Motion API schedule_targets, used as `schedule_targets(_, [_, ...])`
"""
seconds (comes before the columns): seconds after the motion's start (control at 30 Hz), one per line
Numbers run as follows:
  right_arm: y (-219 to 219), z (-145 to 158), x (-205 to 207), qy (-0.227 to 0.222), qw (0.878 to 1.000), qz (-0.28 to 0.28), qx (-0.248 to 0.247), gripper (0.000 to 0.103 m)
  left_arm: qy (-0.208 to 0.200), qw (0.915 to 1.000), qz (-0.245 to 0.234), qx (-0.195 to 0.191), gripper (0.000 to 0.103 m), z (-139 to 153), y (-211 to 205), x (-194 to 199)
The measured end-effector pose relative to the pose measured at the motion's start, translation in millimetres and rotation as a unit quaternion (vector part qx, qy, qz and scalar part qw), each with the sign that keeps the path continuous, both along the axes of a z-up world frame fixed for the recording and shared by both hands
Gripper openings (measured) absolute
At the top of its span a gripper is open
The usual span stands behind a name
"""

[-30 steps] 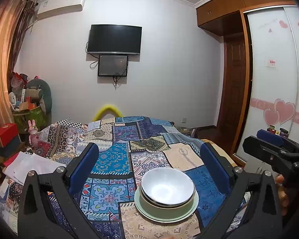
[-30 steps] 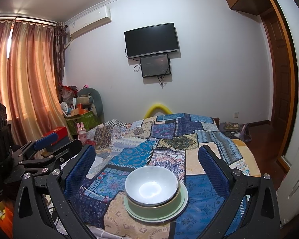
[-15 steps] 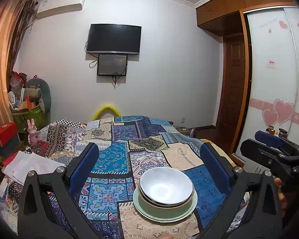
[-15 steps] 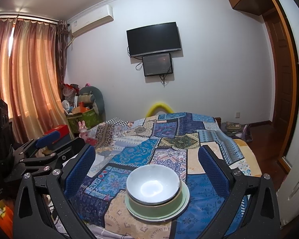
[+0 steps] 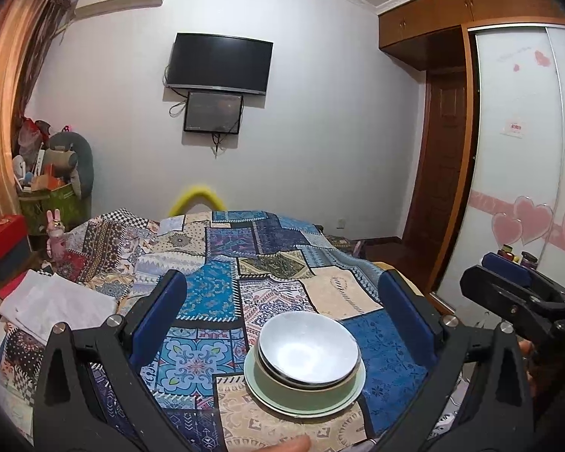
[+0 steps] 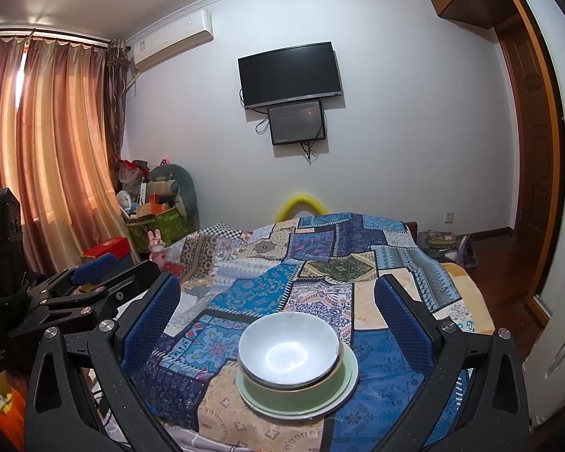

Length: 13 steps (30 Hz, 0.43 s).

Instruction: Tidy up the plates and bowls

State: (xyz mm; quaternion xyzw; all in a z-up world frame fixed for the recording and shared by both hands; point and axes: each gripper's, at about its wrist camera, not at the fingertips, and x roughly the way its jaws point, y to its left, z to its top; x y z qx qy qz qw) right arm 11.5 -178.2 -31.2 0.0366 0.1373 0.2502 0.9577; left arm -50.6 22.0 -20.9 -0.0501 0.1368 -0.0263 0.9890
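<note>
- At the left, our left gripper (image 5: 282,303) with blue pads hangs above the patchwork bedcover (image 5: 222,290); its jaws stand wide apart and hold nothing.
- In the middle, near us, a white bowl (image 6: 288,352) sits nested in a pale green bowl (image 6: 301,390), which rests on a pale green round plate (image 6: 348,382).
- We see no other dish on the bedcover, so we judge that the stacking is finished or almost finished.
- At the right, our right gripper (image 6: 277,299) is also fully spread and empty, with the stack in front of it.
</note>
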Motion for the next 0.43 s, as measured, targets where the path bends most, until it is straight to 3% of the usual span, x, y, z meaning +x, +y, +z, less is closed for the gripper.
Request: schedule_targets(0.43, [-0.3, 0.4, 0.0, 0.001, 1.0, 0.001, 0.001, 0.103, -0.007, 0.9997, -0.007, 0.02, 0.103, -1.6, -8.9, -4.6])
